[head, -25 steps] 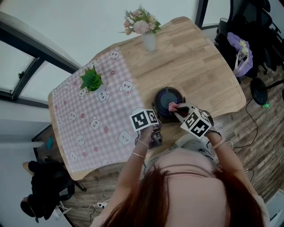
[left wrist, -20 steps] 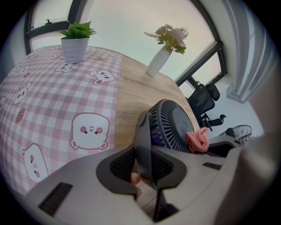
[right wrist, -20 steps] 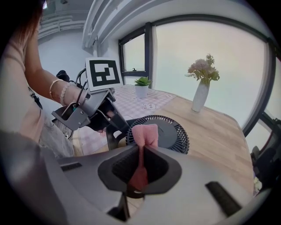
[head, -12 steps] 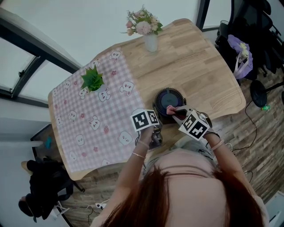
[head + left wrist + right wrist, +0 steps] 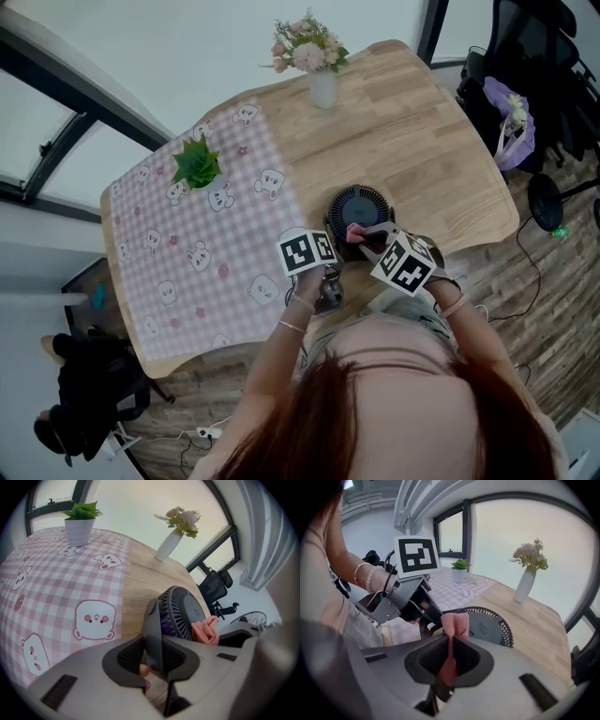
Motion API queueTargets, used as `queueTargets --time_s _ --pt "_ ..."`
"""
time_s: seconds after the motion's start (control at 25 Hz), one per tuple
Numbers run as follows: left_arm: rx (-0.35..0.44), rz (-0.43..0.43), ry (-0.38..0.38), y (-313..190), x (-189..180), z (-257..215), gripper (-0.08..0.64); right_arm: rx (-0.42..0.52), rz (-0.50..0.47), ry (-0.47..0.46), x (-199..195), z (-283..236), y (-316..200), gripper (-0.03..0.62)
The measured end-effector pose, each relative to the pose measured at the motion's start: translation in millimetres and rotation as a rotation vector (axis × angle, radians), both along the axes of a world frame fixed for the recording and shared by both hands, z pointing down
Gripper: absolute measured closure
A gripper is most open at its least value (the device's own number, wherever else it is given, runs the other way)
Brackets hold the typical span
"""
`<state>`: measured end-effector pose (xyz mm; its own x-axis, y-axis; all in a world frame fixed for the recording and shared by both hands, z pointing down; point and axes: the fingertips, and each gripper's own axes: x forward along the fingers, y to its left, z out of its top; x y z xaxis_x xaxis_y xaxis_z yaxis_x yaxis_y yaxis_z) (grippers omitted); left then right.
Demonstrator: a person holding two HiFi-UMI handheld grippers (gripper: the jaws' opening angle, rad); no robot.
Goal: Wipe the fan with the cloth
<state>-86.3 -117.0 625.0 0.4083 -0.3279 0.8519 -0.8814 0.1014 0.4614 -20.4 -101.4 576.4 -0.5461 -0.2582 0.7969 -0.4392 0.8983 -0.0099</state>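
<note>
A small dark round fan (image 5: pixel 356 210) lies tilted face-up near the table's front edge, its grille (image 5: pixel 487 625) and hub showing in the right gripper view. My left gripper (image 5: pixel 152 641) is shut on the fan's dark stand arm (image 5: pixel 152 630), at the fan's left side (image 5: pixel 323 272). My right gripper (image 5: pixel 451 651) is shut on a pink cloth (image 5: pixel 454 624), whose free end rests on the grille's near rim (image 5: pixel 354 232). In the left gripper view the pink cloth (image 5: pixel 205 630) sits against the fan's (image 5: pixel 180 613) front face.
A pink checked tablecloth (image 5: pixel 187 253) with bear prints covers the table's left half. A potted green plant (image 5: pixel 197 167) stands on it. A white vase of flowers (image 5: pixel 317 70) stands at the far edge. Bare wood (image 5: pixel 422 141) lies right of the fan. An office chair (image 5: pixel 525 56) stands beyond.
My right gripper has slid the pink cloth leftward across the fan's grille, toward its near-left rim. The left gripper and the fan have stayed put.
</note>
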Motion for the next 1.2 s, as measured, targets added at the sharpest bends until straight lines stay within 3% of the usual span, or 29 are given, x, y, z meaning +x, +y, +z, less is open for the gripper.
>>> queueTargets --time_s 0.64,1.2 --pt "-0.001 0.02 0.01 -1 1 -1 0.477 0.004 -0.066 0.065 -17 0 -3 0.565" --pt "0.003 0.025 0.013 0 2 -1 0.477 0.015 -0.088 0.068 -32 0 -9 0.565"
